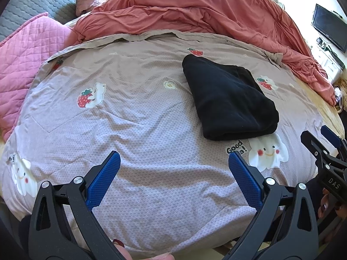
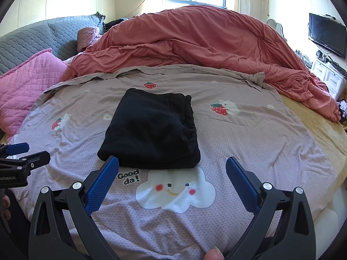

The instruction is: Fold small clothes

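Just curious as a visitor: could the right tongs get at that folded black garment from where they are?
Probably yes: the right tongs stand open facing the black garment, with only bare quilt between.

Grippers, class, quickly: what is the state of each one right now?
Left gripper: jaws open, holding nothing, above the cartoon-printed bedspread.
Right gripper: jaws open, holding nothing, just short of the folded black fleece garment.

Black garment's (image 2: pixel 149 130) inner folds hidden; television (image 1: pixel 329 28) cut by the frame edge.
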`<state>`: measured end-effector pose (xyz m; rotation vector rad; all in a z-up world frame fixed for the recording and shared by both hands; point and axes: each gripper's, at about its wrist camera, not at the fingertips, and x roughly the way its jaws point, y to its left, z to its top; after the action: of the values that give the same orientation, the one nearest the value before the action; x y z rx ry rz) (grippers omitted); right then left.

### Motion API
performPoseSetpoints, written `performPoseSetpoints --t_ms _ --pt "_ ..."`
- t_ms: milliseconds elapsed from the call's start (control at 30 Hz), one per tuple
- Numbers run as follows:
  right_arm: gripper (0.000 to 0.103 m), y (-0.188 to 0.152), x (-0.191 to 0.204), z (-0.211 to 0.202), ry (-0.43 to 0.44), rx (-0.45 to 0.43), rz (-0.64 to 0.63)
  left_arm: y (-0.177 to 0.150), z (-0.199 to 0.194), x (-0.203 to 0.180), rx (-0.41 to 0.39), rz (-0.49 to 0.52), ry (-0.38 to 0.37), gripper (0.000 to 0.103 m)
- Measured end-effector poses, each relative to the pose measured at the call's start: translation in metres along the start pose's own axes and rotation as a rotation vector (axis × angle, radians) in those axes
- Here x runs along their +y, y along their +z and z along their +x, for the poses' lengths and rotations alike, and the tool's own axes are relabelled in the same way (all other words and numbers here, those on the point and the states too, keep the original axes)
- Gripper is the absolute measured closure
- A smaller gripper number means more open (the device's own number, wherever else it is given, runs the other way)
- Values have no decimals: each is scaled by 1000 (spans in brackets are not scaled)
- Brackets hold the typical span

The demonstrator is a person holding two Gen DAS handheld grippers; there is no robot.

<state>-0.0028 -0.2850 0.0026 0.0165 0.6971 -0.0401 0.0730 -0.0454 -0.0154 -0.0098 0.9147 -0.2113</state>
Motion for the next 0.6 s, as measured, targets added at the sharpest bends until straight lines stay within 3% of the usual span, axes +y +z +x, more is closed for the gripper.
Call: performPoseSetpoints --t_ms 233,300,400,500,600 --pt "4 0 -8 -2 1 22 27 2 -3 5 -14 -19 -53 9" --pt "4 2 -17 -6 4 36 66 5 -2 9 -3 -25 -21 9" --pt "5 8 -52 -22 2 32 183 10 -2 31 -16 -62 -36 9" --pt "5 9 -115 -49 -93 -22 305 19 -3 72 -40 -139 29 9" --pt "5 -18 -216 -76 -340 -68 444 30 5 138 -22 -257 111 9"
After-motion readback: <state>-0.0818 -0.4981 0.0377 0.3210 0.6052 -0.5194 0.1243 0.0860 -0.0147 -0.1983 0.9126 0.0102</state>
